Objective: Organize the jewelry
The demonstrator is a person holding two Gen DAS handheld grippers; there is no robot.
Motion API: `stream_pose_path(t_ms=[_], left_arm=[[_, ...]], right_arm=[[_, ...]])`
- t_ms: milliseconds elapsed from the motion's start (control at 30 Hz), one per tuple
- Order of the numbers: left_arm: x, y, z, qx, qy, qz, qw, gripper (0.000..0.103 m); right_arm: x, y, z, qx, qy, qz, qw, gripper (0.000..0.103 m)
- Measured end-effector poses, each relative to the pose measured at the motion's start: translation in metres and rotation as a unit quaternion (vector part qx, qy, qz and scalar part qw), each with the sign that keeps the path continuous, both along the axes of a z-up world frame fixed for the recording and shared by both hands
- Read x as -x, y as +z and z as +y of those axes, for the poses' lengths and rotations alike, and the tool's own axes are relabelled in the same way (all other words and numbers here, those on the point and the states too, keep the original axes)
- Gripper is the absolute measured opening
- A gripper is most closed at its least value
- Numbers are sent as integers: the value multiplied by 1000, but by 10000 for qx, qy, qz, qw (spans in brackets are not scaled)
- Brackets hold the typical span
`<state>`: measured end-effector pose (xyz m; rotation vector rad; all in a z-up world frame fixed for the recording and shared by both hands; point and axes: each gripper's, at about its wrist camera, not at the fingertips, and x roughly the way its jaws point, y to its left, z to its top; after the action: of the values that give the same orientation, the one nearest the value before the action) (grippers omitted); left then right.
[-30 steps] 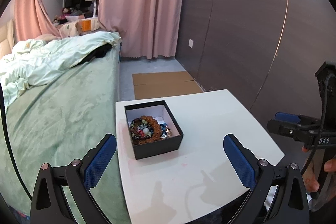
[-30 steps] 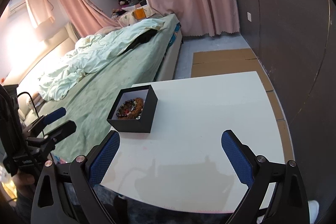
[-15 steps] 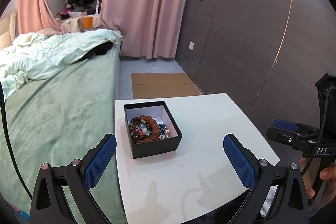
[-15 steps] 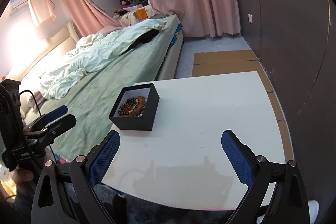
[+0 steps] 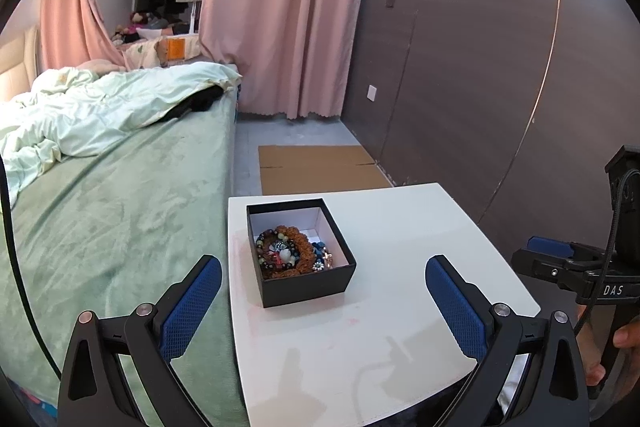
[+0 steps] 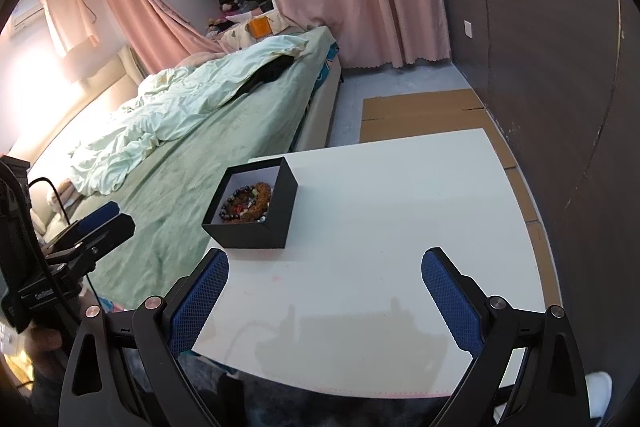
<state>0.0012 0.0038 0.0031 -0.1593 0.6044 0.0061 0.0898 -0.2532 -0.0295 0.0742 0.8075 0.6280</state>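
A black open box (image 5: 301, 283) with a white inside stands on the left part of a white table (image 5: 404, 227). It holds bead bracelets (image 5: 285, 253) and small jewelry pieces. The box also shows in the right wrist view (image 6: 260, 227) with the bracelets (image 6: 250, 203) inside. My left gripper (image 5: 323, 291) is open and empty, held above the table's near edge, short of the box. My right gripper (image 6: 324, 287) is open and empty over the table's near edge, right of the box. Each gripper shows at the edge of the other's view.
A bed with a green cover (image 5: 112, 211) and a pale quilt (image 5: 100, 107) lies against the table's left side. Flat cardboard (image 5: 316, 167) lies on the floor beyond the table. A dark panelled wall (image 5: 480, 87) runs along the right, with pink curtains (image 5: 288, 19) behind.
Both grippers have drifted slightly; the box sits a little lower and more central in the left wrist view. Both stay open and empty. The box has not moved on the table.
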Motion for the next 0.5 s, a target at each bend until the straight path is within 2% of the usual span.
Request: stream_pose_path(t_ms=[333,500], left_arm=[[1,-3,2,6,44,-10,10000,102],[1,-1,3,-136,123,-18,9998,102]], right_arm=[[-1,0,-2,2,-93,45,9999,98],[-2,1,-1,32,-124,53,9999,98]])
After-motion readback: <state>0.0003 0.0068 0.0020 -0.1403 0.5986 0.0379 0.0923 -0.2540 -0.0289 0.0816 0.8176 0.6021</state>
